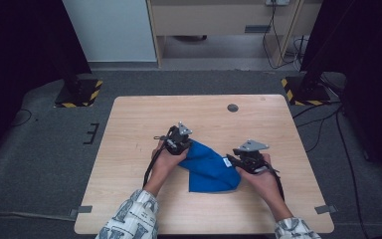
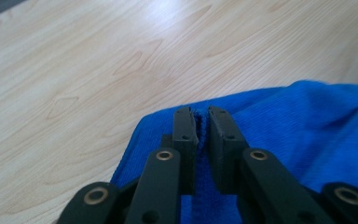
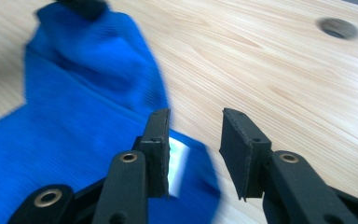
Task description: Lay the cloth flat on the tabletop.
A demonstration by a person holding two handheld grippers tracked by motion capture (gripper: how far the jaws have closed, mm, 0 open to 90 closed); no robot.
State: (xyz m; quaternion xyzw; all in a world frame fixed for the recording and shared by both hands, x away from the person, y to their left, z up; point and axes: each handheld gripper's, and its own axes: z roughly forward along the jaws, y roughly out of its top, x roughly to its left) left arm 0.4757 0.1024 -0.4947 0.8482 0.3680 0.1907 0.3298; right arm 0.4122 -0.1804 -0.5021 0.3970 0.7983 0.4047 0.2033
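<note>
Both forearms come in from the near edge, sleeves patterned, and angle inward. The left gripper (image 1: pixel 180 140) sits low, its jaws nearly together and pinching a fold of blue cloth (image 1: pixel 210 168). The right gripper (image 1: pixel 242 158) points toward the left one, its jaws standing apart with nothing pressed between them.

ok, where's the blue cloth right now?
High view: blue cloth lies on the table's near middle, between the left gripper, which pinches its edge, and the right gripper.

Even, soft overhead light on the pale surface (image 1: pixel 139 119); dark corners in the high view. The blue cloth (image 3: pixel 74 116) smears with motion blur in the right gripper view
</note>
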